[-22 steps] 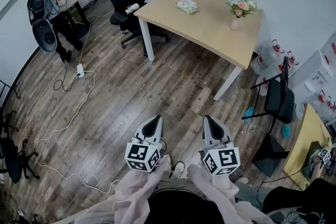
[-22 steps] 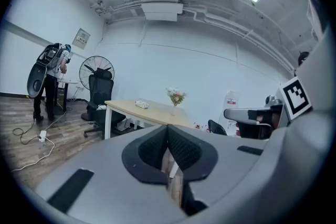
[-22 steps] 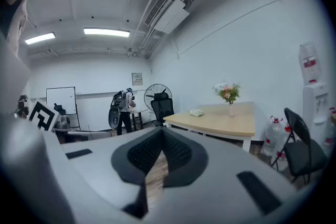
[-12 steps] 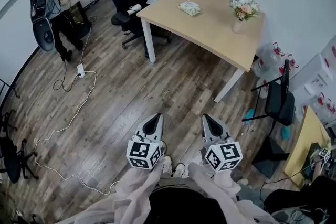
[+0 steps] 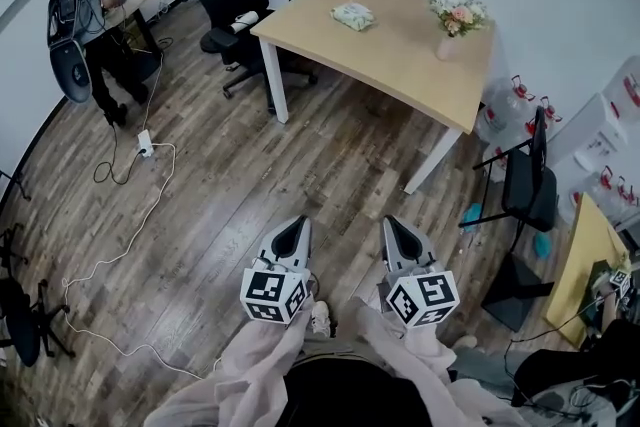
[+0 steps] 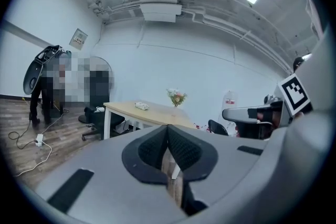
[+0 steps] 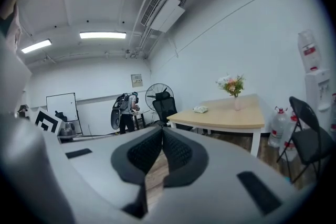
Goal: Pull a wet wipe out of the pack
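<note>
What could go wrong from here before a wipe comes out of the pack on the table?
1. The left gripper and right gripper are both shut; unless they open, they may just push the pack along the table.
2. The vase of flowers shares that table, so a wide reach might tip it.
3. A loose cable lies on the floor to the left; stepping that way could mean tripping.

Our right gripper, jaws pressed together with nothing between them, faces a wooden table carrying the wet wipe pack and a vase of flowers. To its left we see an office chair, a fan and a person wearing a backpack.
</note>
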Available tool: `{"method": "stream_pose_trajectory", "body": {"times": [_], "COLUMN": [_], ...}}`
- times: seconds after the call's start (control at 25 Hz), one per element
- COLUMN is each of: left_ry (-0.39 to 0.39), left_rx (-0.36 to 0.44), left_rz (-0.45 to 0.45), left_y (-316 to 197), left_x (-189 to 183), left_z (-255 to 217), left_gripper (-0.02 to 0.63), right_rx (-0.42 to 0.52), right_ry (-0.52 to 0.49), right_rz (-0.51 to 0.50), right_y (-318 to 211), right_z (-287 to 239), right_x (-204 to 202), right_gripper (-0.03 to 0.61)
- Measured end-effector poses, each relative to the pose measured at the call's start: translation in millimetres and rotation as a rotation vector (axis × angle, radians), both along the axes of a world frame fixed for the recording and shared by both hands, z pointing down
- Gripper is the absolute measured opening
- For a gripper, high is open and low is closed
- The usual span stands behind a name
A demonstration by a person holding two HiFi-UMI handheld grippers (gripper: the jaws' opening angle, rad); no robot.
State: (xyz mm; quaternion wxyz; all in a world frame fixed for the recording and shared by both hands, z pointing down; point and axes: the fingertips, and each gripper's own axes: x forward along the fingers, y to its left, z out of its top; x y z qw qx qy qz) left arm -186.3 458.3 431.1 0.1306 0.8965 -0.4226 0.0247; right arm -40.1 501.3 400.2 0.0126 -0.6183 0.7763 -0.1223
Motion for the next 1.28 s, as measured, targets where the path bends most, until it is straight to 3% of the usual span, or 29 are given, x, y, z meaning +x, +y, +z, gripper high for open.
{"method": "stream_pose_trajectory", "body": {"times": [0.48,1.28], "left_ry": [-0.014,-0.05], "left_rx": [-0.027,-0.005], "left_rz": [0.024,-0.047], "left_y": [-19.6,-150.0], "left_x": [9.8,65.4], "left_z": [11.7,10.2], "left_gripper": [0.011,0.012], "right_rx": [-0.042,-0.065], "right_ry": [-0.011,-0.022], "right_rz": [0.032,-0.039], "right_y": [-24.7,-163.9], "right_z": [13.5,19.9], "right_x": [9.8,64.6], "right_gripper": [0.012,0.012]}}
